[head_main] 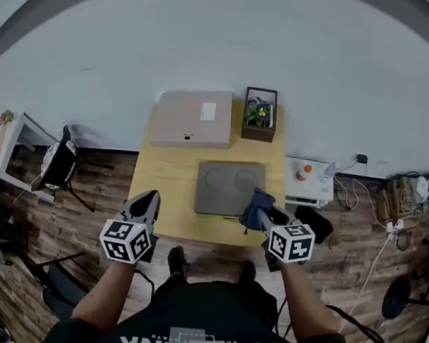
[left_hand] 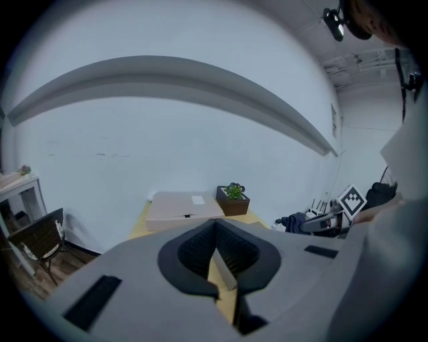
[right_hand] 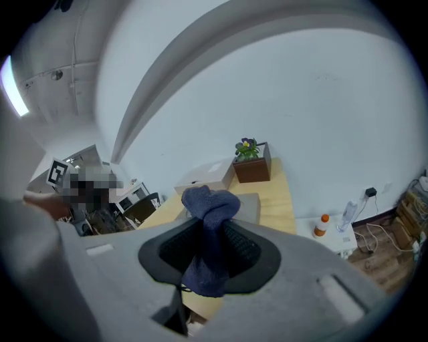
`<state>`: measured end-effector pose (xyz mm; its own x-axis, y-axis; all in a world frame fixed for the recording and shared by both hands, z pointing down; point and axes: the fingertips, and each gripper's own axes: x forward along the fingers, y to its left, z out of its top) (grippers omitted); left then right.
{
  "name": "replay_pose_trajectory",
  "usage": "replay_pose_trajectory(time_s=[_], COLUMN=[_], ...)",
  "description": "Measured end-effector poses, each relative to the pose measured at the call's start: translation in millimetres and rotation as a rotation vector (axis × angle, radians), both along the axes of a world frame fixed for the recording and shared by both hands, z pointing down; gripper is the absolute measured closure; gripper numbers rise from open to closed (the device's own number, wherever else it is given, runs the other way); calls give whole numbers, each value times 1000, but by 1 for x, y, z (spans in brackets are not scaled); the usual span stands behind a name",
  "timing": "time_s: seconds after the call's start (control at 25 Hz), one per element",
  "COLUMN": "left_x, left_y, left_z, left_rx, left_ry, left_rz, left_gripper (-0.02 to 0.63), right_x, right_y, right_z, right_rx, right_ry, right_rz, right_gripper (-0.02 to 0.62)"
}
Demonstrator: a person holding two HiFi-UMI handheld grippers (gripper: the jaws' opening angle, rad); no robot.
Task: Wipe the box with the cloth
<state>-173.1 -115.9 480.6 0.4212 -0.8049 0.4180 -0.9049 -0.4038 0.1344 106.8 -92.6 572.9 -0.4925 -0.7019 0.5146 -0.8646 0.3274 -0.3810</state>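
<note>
Clearly the cloth (right_hand: 208,227) is ready for use: a dark blue wad pinched between the jaws of the right hand-held gripper (head_main: 259,216). Its top bunches above the jaws and a tail hangs below them. Gripped at its middle like this, it offers a soft lump to press down. In the head view it hangs over the near right corner of a flat grey slab (head_main: 230,187) with two faint rings on top. I cannot tell whether it touches the slab.

The box (head_main: 193,117) is most likely the closed cardboard one at the far end of the table (head_main: 168,192), against the wall, with a small label on its lid. It lies well apart from the cloth, with the grey slab between them. Just beside the box, to its right, stands a dark wooden planter (head_main: 259,114) with purple flowers. A wipe would have to stay off that planter.

The left hand-held gripper (head_main: 144,201) hangs at the near left edge of the table. Its jaws are drawn together with nothing between them, and only a thin sliver of table shows through. My guess is that it is kept free to steady the box. No wiping looks to be under way yet, and the cloth must first be carried forward over the slab.
</note>
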Motion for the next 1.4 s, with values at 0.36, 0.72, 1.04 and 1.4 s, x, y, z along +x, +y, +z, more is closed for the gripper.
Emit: replay_pose_trajectory(time_s=[0.36,0.72,1.04,1.4], left_x=[-77,-147,-204,-229], left_y=[-39,-59,-65,-63], left_z=[1,13,26,46], left_rx=[13,-4,-50,-102], left_ry=[32,20,-6,-48], left_rz=[172,260,243,253], left_gripper=[604,604,604,604], right_x=[-136,-244,-268,-243], right_y=[-31,-65,-111,-139], right_z=[-30,-5,43,88], right_rx=[19,-12,-67,-121], right_ry=[-89,-135,-188,-268], right_rz=[150,318,620,1001], right_gripper=[495,495,495,495])
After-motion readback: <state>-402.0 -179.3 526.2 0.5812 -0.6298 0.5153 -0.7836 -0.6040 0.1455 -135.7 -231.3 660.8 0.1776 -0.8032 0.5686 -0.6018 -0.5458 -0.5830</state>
